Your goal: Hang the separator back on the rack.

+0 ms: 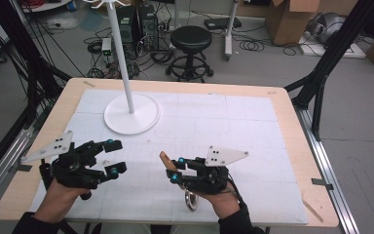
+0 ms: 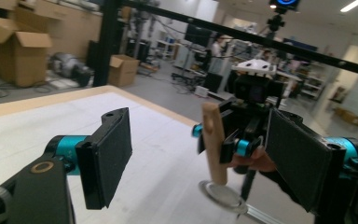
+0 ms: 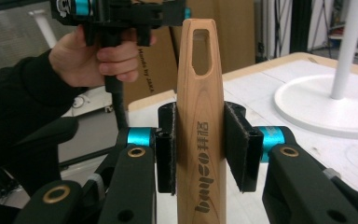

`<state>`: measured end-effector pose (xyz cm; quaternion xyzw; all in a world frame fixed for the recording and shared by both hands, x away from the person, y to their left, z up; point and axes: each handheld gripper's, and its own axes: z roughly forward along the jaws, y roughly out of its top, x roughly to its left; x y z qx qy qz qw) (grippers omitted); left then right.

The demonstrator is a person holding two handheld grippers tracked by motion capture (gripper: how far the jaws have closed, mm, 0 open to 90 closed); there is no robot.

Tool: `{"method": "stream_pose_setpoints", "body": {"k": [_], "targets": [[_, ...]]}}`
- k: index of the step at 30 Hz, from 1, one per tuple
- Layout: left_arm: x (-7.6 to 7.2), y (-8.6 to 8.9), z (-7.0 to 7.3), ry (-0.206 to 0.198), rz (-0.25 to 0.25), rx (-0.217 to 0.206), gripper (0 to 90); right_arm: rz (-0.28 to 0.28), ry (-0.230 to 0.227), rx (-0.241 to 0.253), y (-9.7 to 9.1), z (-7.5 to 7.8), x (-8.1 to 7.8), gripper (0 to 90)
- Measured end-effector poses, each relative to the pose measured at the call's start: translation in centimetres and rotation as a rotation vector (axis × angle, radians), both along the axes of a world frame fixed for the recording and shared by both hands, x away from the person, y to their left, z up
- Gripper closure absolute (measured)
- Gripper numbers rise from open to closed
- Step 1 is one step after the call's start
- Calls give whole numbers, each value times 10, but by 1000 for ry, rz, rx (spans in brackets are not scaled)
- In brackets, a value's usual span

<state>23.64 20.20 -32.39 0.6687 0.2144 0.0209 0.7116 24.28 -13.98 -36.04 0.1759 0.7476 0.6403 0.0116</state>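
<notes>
High view: we look forward and down from above person's side, whole white-topped wooden counter point(image 1: 282, 122) in frame. Left tool view: we look close along own jaws across counter point(image 2: 135, 140) at pale wooden slotted handle point(image 2: 213, 140). Right tool view: same handle point(image 3: 200, 135) very near; white round stand base point(image 3: 326, 105) shared with high view point(image 1: 131, 114).

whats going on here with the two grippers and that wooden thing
A person at the table holds a gripper in each hand. The right gripper is clamped on a wooden handle with a hanging slot at its tip; a metal part shows below the hand. The left gripper is open and holds nothing. A white stand waits on the table beyond them.
</notes>
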Motion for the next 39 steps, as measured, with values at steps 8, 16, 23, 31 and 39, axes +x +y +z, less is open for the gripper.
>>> {"method": "stream_pose_setpoints", "body": {"k": [8, 16, 23, 31, 39], "targets": [[6, -37, 6, 0, -118, -11, 318, 53, -32, 55, 3, 8, -7, 667], [9, -52, 8, 16, -196, -15, 382, 97, -43, 96, 7, 10, -10, 666], [10, -55, 6, 20, -230, -17, 463, 124, -45, 115, 10, 10, -10, 666], [10, -60, 2, 19, -265, -30, 565, 143, -46, 128, 11, 10, -11, 666], [10, -62, 1, 6, -278, -46, 696, 150, -44, 132, 11, 10, -11, 666]]}}
